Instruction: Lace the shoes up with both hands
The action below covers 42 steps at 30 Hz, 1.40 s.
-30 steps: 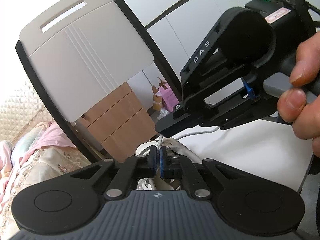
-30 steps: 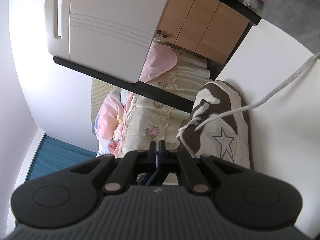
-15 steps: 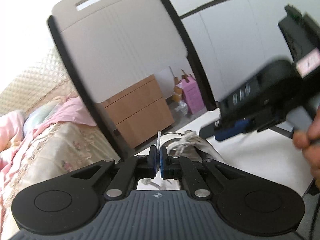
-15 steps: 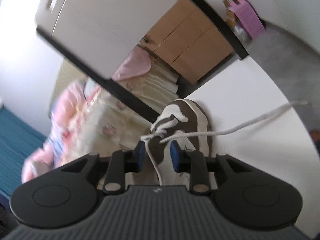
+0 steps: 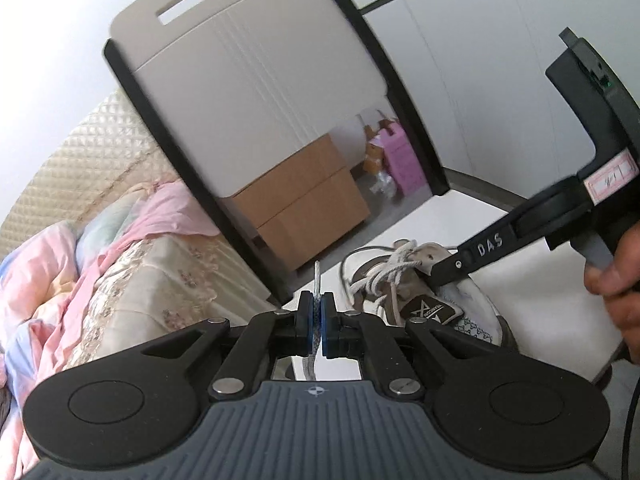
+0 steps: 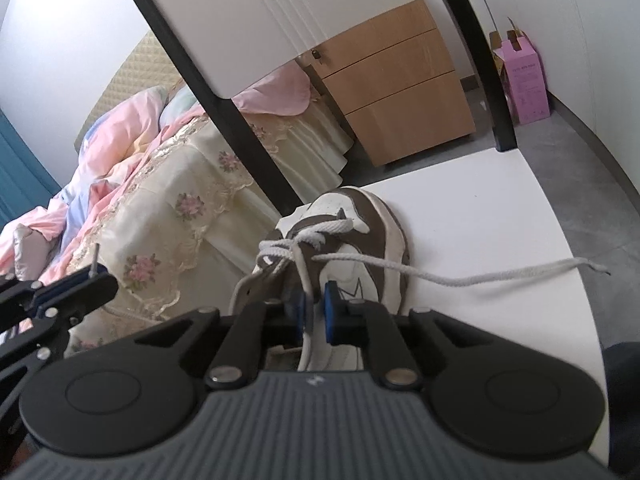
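The shoe (image 6: 360, 240) is sitting on the white counter (image 6: 480, 208) right past the right hand-held gripper (image 6: 314, 312), whose jaws are closing with a lace (image 6: 306, 280) running loose between them. The left hand-held gripper (image 5: 316, 320) is pinching another lace end (image 5: 317, 276) tight. A chair (image 6: 224, 20) is standing behind the brown-and-white shoe, and its laces are looking messy.

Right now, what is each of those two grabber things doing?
Left gripper: shut on a lace end.
Right gripper: jaws closing around another lace strand, not yet pinching it.
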Available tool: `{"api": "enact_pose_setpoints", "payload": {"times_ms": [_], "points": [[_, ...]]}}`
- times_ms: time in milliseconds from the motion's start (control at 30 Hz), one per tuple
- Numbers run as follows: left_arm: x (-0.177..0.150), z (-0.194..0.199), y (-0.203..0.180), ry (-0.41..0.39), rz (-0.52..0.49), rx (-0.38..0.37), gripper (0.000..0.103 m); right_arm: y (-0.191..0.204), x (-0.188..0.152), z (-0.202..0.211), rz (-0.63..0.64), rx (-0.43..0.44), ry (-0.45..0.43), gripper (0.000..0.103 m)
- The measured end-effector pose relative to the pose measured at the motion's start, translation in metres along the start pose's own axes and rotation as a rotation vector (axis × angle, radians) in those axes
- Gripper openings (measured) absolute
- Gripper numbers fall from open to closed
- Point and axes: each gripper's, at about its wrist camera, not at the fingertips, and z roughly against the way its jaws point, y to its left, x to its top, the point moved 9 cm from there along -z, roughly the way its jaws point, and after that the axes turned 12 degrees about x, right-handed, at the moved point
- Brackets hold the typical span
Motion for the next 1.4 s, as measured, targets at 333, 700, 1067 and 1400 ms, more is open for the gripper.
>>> {"api": "enact_pose_setpoints", "payload": {"times_ms": [333,700,1067,1400], "points": [[-0.004,-0.018,-0.049,-0.041,-0.202,-0.151,0.005,-0.008,-0.004,0.017,-0.026,0.036,0.005,0.011],[-0.012,-0.041,-0.090,-0.181,-0.463,-0.216,0.004,-0.009,-0.001,0.011,-0.065,0.024,-0.005,0.012],[-0.018,-0.051,-0.091,-0.223,-0.495,-0.265,0.004,-0.008,-0.003,0.009,-0.031,0.016,0.008,0.012],[-0.018,-0.052,-0.099,-0.266,-0.604,-0.302,0.003,-0.009,-0.003,0.008,-0.042,0.024,0.011,0.013]]}}
